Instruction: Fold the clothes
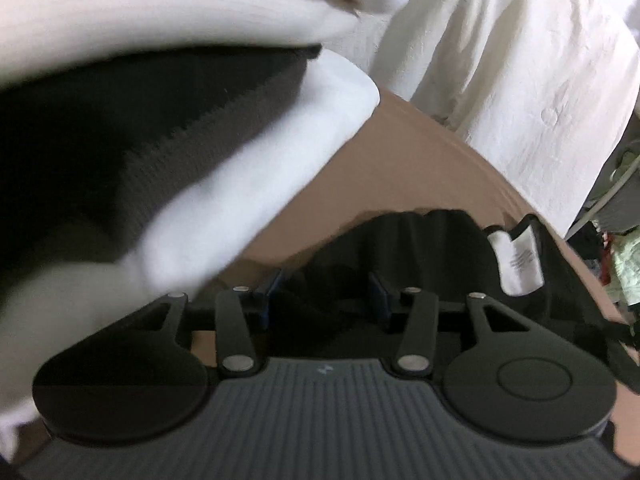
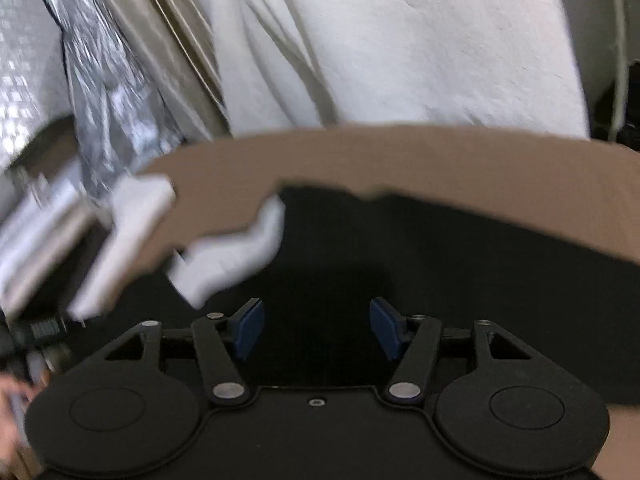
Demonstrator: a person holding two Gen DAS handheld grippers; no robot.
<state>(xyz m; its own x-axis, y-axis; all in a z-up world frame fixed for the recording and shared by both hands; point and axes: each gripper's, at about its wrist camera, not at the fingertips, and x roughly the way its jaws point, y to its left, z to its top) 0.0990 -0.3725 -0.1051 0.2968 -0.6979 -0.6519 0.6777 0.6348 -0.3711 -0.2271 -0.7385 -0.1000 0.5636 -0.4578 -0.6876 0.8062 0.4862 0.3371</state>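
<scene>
A black garment lies on a brown tabletop, and a white care label shows at its right edge. My left gripper hovers low over the garment's edge. Its blue pads stand apart, with dark cloth lying loosely beneath them, not pinched. In the right wrist view the same black garment spreads across the tabletop. Above it my right gripper stands open and holds nothing. A blurred white piece lies at the garment's left edge.
A blurred white and black shape fills the upper left of the left wrist view, very near the lens. White cloth hangs behind the table. A crinkled silver sheet and blurred white blocks sit at the left.
</scene>
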